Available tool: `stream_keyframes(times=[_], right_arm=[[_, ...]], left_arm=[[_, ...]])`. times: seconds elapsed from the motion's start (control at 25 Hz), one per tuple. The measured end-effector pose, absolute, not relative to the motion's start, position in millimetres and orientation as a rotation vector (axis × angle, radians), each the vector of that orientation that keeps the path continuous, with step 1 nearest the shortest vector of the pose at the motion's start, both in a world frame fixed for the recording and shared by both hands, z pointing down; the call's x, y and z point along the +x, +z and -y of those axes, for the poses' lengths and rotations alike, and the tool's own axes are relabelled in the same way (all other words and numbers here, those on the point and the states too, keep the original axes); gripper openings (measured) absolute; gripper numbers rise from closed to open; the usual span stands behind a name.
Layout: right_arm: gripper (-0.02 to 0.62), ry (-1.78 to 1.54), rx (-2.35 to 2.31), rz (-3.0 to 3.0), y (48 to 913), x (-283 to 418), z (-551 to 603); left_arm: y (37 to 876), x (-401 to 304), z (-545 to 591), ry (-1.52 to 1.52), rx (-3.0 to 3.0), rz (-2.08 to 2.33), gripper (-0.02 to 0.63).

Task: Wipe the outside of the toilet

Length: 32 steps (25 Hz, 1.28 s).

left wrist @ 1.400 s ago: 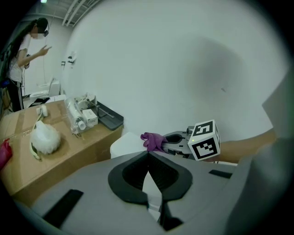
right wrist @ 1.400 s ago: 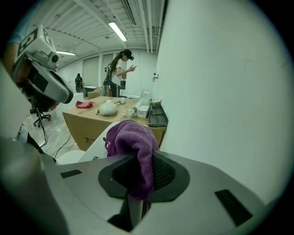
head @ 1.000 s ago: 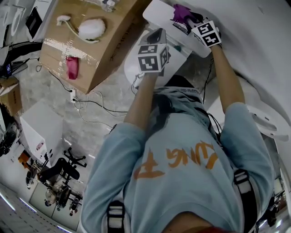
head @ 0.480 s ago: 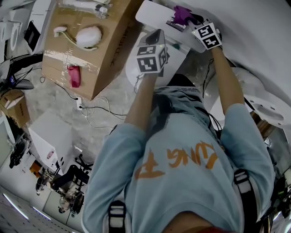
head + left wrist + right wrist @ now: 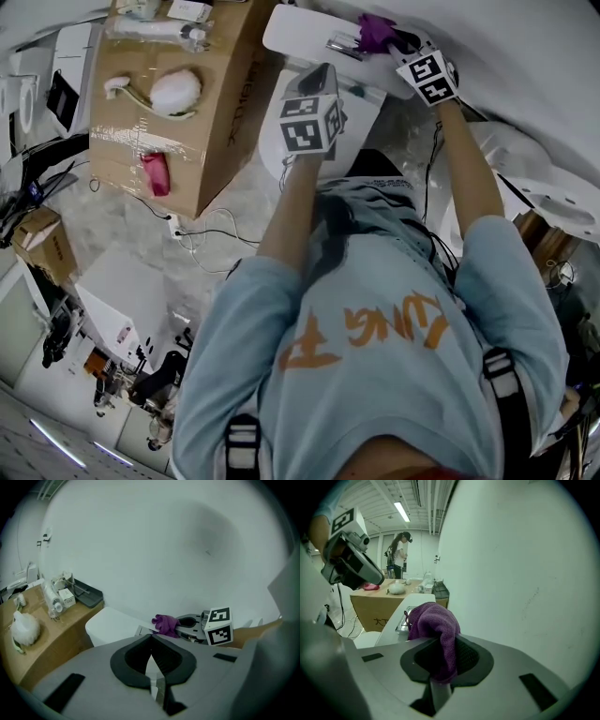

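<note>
On top of the toilet tank lid (image 5: 295,33), against the white wall (image 5: 154,541):

- Purple cloth (image 5: 433,620). Bunched and clamped between the jaws of the right gripper (image 5: 443,663). One fold hangs down over the jaws, and the bulk lies at the lid's surface. Whether it presses on the lid cannot be told.
- Left gripper (image 5: 152,656). Jaws together with nothing between them. It is held short of the lid on the near side and looks idle.
- Button plate (image 5: 342,44). Set in the lid, just beside the cloth.
- Cardboard box (image 5: 178,103). Stands beside the toilet, carries a white puff (image 5: 175,91), and takes no part.

Change over the last second: in the head view, the lid, plate and box have drifted toward the picture's left. Both grippers keep nearly the same place in the picture. Relative to the lid, the cloth now sits slightly further from the plate. The grip on the cloth is unchanged, and the left gripper is closed as before.

Reading: this is probably a short wiping stroke along the tank top, though part of the drift may be the head turning. Wiping appears to be under way at the tank top. The rest of the toilet's outside likely remains to be done.
</note>
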State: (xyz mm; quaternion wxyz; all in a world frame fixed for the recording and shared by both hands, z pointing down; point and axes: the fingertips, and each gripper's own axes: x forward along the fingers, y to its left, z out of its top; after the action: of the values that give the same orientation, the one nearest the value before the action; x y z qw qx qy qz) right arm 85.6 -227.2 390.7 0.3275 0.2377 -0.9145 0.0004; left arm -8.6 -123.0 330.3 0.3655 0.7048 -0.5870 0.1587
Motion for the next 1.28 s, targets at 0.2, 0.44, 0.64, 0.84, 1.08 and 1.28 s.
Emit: stream_keyframes(times=[0.2, 0.44, 0.64, 0.84, 1.08, 1.28], right_arm=[[0.066, 0.007, 0.679, 2.382, 388, 104, 221], [0.066, 0.016, 0.739, 2.369, 387, 124, 210], [0.066, 0.043, 0.798, 2.357, 387, 141, 198], [0.066, 0.008, 0.831, 2.331, 388, 152, 188], [0.066, 0.010, 0.850, 2.305, 385, 168, 177], [0.071, 0.209, 0.922, 2.272, 392, 191, 170]], left_arm=[[329, -3, 122, 0.425, 1.835, 1.486, 0.025], [328, 1, 121, 0.445, 1.855, 1.472, 0.025], [326, 2, 122, 0.467, 1.881, 1.455, 0.026], [325, 5, 119, 0.517, 1.915, 1.428, 0.025], [324, -1, 111, 0.578, 1.944, 1.414, 0.025], [317, -16, 111, 0.565, 1.935, 1.443, 0.025]])
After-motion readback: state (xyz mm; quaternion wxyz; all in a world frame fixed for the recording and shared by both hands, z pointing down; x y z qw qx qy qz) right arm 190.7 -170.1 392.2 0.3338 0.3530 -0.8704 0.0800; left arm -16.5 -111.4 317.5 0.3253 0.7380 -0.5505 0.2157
